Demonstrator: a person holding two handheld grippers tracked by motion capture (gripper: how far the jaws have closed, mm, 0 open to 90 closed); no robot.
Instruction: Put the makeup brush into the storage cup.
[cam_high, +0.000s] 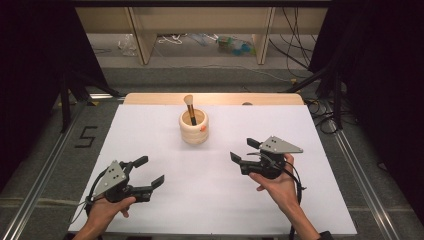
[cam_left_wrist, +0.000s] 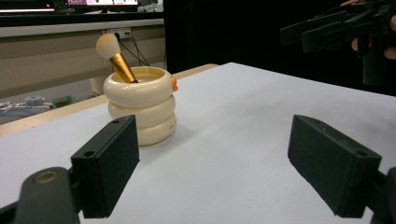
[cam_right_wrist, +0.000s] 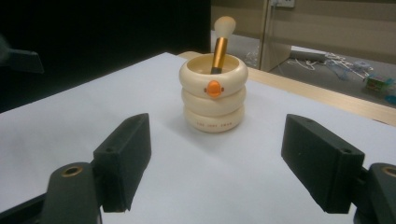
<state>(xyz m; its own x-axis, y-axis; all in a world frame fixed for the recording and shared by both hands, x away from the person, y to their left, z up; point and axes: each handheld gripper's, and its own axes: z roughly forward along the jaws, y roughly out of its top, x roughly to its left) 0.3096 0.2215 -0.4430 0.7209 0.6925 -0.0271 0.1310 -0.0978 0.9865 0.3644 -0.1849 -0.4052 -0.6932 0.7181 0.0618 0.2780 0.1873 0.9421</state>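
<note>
You have a white sheet (cam_high: 210, 200) across the table, with a strip of bare wooden edge (cam_high: 150, 98) showing along its far side. On the grey floor to your left a black "5" (cam_high: 86, 136) is marked, and a metal rail (cam_high: 357, 172) runs down the right. Beyond the table stand pale wooden uprights (cam_high: 142, 35), with dark cables (cam_high: 292, 47) trailing at the right. Small clutter (cam_high: 232, 45) lies between them, possibly a bottle. Black curtains (cam_high: 30, 75) close both sides.

Beyond the hand-held grippers, the white desk (cam_high: 165, 130) ends in a pale wood edge; past it grey floor (cam_high: 200, 75), wooden shelf legs (cam_high: 142, 40), loose cables (cam_high: 295, 50), black curtains (cam_high: 30, 75) flanking both sides.
</note>
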